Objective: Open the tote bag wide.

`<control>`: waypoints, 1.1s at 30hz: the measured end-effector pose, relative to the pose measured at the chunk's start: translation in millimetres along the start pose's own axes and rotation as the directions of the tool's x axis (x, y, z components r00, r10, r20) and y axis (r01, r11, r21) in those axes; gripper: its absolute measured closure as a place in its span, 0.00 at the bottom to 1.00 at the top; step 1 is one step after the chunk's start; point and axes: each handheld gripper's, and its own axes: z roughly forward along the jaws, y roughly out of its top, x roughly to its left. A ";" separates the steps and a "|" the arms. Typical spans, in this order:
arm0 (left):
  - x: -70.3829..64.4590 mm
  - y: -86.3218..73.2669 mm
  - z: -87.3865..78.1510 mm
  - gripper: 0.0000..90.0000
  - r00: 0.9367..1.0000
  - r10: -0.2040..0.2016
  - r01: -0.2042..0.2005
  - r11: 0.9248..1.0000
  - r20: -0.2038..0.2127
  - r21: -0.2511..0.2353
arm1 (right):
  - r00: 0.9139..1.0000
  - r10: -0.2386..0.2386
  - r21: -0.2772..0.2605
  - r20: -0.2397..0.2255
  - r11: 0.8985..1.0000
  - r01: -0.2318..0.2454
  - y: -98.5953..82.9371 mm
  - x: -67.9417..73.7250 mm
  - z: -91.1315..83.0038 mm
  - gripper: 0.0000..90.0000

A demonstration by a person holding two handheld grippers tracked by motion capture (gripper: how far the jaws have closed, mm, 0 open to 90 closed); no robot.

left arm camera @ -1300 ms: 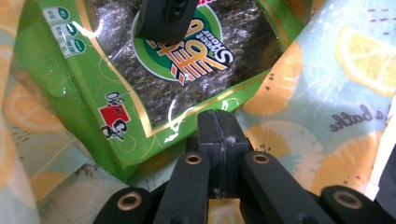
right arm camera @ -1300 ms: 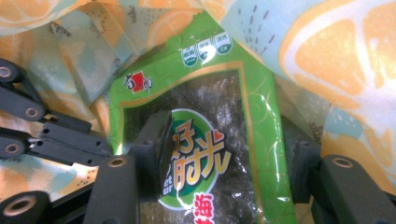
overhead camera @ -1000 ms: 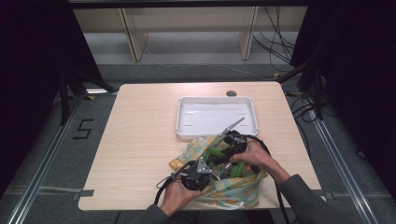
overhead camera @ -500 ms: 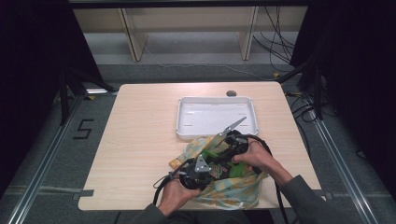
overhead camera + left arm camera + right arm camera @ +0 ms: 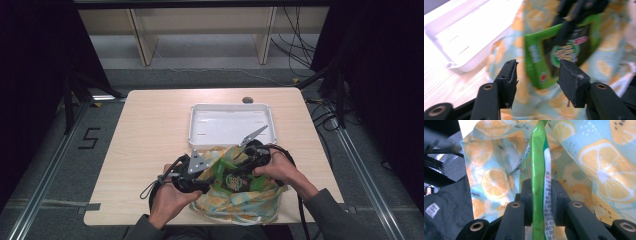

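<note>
You look down from above your own edge of the pale wooden table (image 5: 145, 130), facing forward. Your left gripper view sits close, somewhat blurred, facing the green snack packet (image 5: 549, 55) and white plastic tray (image 5: 471, 32). Your right gripper view sits closer still, sharing that packet and the orange-print fabric bag (image 5: 604, 170).

Dim, dark-edged high view; motion-blurred left gripper view with overexposed white tray (image 5: 471, 32).
</note>
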 end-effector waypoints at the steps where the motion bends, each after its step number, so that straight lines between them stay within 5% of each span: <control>1: 0.0 0.0 0.0 0.52 1.000 0.000 0.000 1.000 0.000 0.000 | 1.000 0.000 0.000 0.000 1.000 0.000 0.0 0.0 0.0 0.85; 2: 4.3 0.1 4.0 0.52 0.999 0.025 -0.025 1.000 -0.023 0.016 | 1.000 0.002 0.004 0.004 1.000 -0.002 -0.1 1.0 -0.8 0.85; 5: 13.7 -0.4 16.5 0.59 0.999 0.049 -0.048 0.997 -0.007 0.062 | 1.000 -0.007 0.003 -0.006 1.000 0.007 0.5 1.5 -0.7 0.85; 6: 19.1 -0.9 24.7 0.75 0.998 0.057 -0.056 0.996 -0.005 0.068 | 1.000 -0.003 0.007 0.008 1.000 0.003 0.7 2.9 -1.1 0.85; 8: 22.8 -1.5 29.0 0.81 0.999 0.053 -0.052 0.996 -0.008 0.078 | 1.000 -0.007 0.006 0.003 1.000 0.007 0.7 3.4 -0.4 0.85; 9: 32.4 -1.9 38.2 0.91 0.999 0.032 -0.031 0.997 -0.010 0.077 | 1.000 -0.026 0.015 0.005 1.000 0.026 0.6 2.1 0.3 0.85; 16: 51.5 -11.3 63.3 0.96 0.999 -0.014 0.018 0.991 -0.030 0.133 | 0.998 -0.067 0.038 0.010 0.997 0.066 2.0 7.9 -0.3 0.85; 21: 50.6 -17.5 68.3 0.92 0.998 -0.056 0.056 0.989 -0.004 0.139 | 0.997 -0.082 0.012 -0.013 0.997 0.082 3.2 9.4 -2.8 0.85; 24: 51.2 -14.9 62.6 0.83 0.997 -0.075 0.075 0.990 0.001 0.123 | 0.996 -0.088 -0.009 0.013 0.996 0.088 4.5 8.2 -8.4 0.85; 27: 54.7 -13.1 53.1 0.64 0.998 -0.058 0.054 0.986 0.025 0.160 | 0.995 -0.098 -0.043 0.027 0.994 0.099 6.9 11.4 -17.1 0.85; 29: 51.5 -12.9 47.8 0.61 0.994 -0.106 0.105 0.990 0.009 0.099 | 0.996 -0.082 -0.047 0.032 0.995 0.083 7.1 13.1 -18.4 0.85; 33: 52.0 -10.6 29.0 0.51 0.992 -0.127 0.125 0.991 0.026 0.053 | 0.995 -0.098 -0.064 0.031 0.993 0.100 8.9 13.5 -22.8 0.85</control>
